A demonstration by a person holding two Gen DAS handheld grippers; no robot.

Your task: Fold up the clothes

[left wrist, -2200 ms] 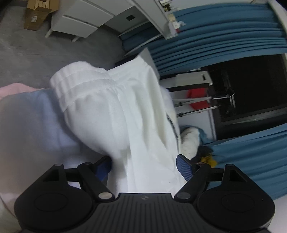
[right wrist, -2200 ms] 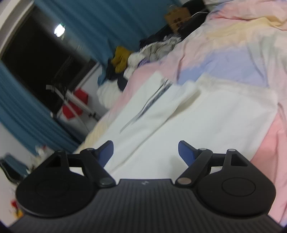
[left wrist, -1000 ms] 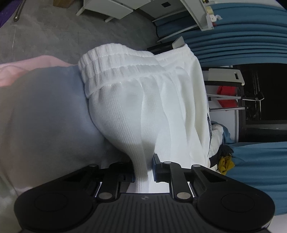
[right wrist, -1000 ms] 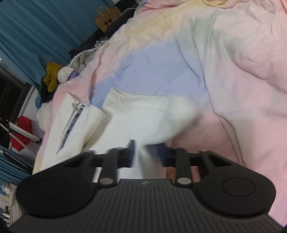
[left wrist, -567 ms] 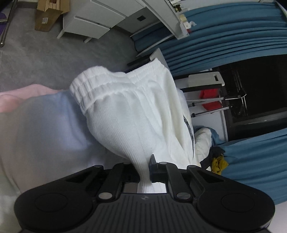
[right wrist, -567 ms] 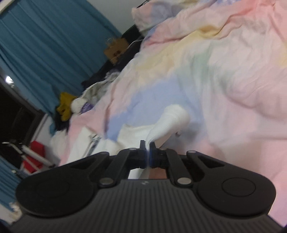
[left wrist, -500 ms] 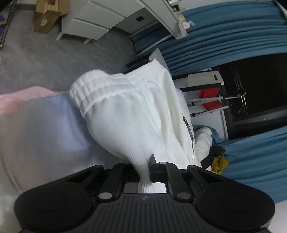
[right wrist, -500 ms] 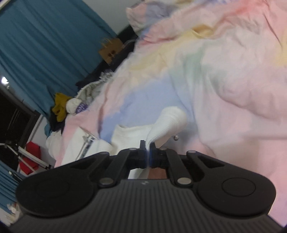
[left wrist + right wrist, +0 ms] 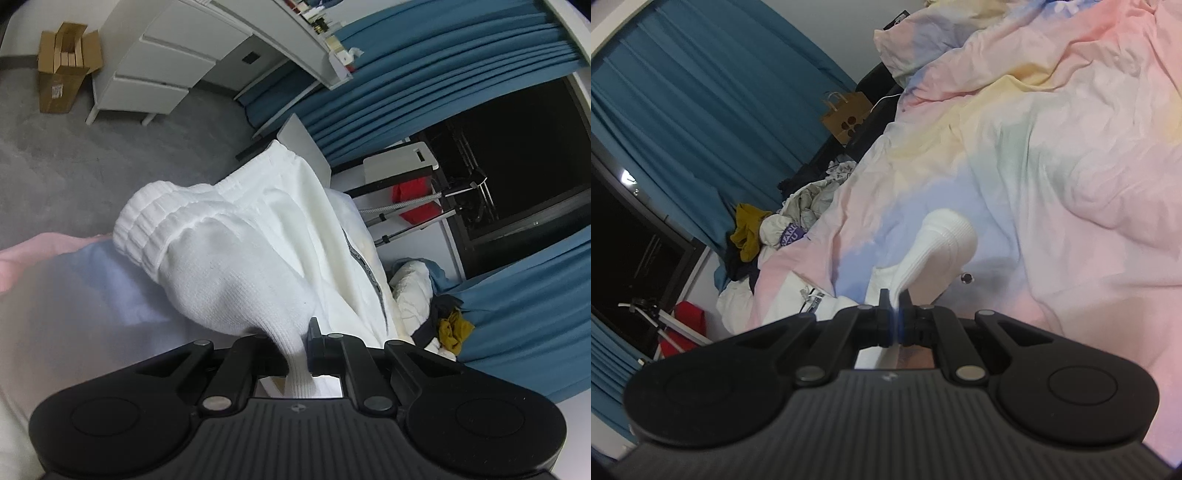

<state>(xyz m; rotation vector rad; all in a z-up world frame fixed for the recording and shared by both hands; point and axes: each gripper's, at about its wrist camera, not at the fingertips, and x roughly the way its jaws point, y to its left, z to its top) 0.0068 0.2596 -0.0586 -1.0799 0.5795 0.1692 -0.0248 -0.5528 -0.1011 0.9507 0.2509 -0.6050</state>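
A white knit garment (image 9: 236, 266) with a ribbed elastic band fills the middle of the left wrist view and hangs lifted above the bed. My left gripper (image 9: 295, 350) is shut on a bunched fold of it. In the right wrist view my right gripper (image 9: 895, 321) is shut on a ribbed edge of the same white garment (image 9: 942, 243), which rises above the pastel bed cover (image 9: 1071, 155). The rest of the garment lies low on the bed behind my right gripper's body.
A pile of loose clothes (image 9: 783, 229) lies at the bed's far end by blue curtains (image 9: 701, 110). A brown paper bag (image 9: 846, 114) stands beyond. A white drawer unit (image 9: 159, 70), a cardboard box (image 9: 66, 62) and grey carpet (image 9: 55, 158) show beside the bed.
Both grippers went from open to shut on the white garment. Since then they have lifted it off the bed, and the left view has swung toward the room.
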